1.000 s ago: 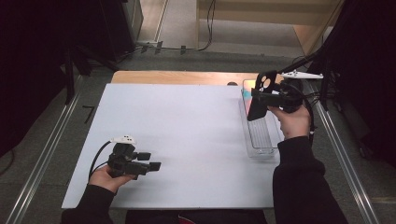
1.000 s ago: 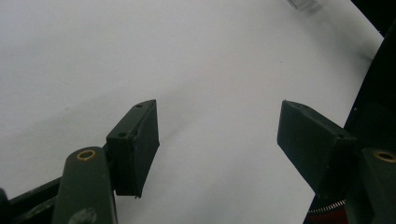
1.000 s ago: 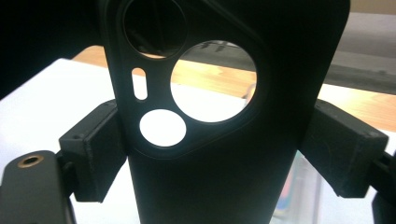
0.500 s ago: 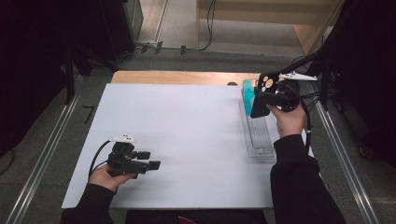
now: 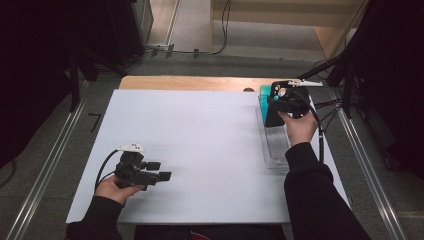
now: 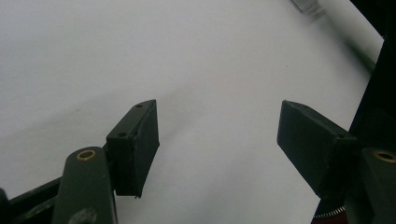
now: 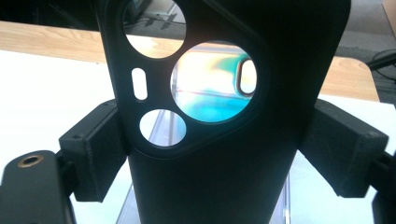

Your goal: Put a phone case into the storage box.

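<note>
At the left of the high view, the person's left hand [image 5: 112, 186] rests on the near left part of the white worktop [image 5: 200, 140], holding the left gripper [image 5: 161, 170] low over the surface and pointed toward the right. In the left gripper view its two black fingers [image 6: 135, 144] stand wide apart with nothing between them, bare white worktop showing through the gap.

Across the sheet, well apart from the left gripper, a clear plastic tray [image 5: 276, 150] lies along the right edge of the worktop, its long side running away from the person. At its far end something teal [image 5: 264, 93] shows just beside the right gripper; what it is cannot be told.

The right hand [image 5: 300, 127] holds the right gripper [image 5: 274, 111] above the far part of the tray. Its fingers [image 7: 91, 149] are clamped on the two side edges of a black phone case [image 7: 224, 154], which stands upright between them. In the right gripper view the case's camera cut-outs face the lens, and through the largest opening the teal colour and the clear tray appear beyond.
</note>
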A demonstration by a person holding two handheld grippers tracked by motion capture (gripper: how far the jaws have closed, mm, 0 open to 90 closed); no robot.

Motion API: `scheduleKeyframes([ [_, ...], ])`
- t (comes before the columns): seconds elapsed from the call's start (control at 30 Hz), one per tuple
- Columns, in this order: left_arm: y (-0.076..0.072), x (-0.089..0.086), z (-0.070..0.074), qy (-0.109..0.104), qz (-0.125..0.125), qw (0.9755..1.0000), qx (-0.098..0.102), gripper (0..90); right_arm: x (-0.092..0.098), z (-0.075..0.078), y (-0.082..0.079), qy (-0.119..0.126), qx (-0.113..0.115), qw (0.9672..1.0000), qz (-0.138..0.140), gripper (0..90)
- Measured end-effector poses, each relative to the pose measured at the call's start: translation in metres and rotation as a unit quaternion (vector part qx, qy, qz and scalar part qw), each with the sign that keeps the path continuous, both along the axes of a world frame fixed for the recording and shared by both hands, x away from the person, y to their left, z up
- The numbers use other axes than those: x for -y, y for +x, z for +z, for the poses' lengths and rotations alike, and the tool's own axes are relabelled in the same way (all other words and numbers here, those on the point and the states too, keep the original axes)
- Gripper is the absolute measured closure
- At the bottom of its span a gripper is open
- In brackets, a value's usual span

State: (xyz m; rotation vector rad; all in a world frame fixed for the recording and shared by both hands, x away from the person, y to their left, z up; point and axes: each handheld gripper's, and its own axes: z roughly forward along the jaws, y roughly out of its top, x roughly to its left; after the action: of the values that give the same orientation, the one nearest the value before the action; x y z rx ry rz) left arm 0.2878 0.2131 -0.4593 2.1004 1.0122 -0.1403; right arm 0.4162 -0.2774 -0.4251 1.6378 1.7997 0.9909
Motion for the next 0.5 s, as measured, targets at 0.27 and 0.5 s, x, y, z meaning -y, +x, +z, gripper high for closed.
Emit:
scheduleKeyframes([
  [0.27,0.0,0.0,0.0,0.001,0.002,1.0,0.001,29.2,-0.004,-0.016,0.012,-0.01,-0.024,0.9997,-0.004,11.8],
  [0.5,0.001,0.0,-0.001,0.004,0.003,1.0,0.0,29.2,-0.005,-0.022,0.026,-0.007,-0.025,0.9996,-0.012,11.7],
])
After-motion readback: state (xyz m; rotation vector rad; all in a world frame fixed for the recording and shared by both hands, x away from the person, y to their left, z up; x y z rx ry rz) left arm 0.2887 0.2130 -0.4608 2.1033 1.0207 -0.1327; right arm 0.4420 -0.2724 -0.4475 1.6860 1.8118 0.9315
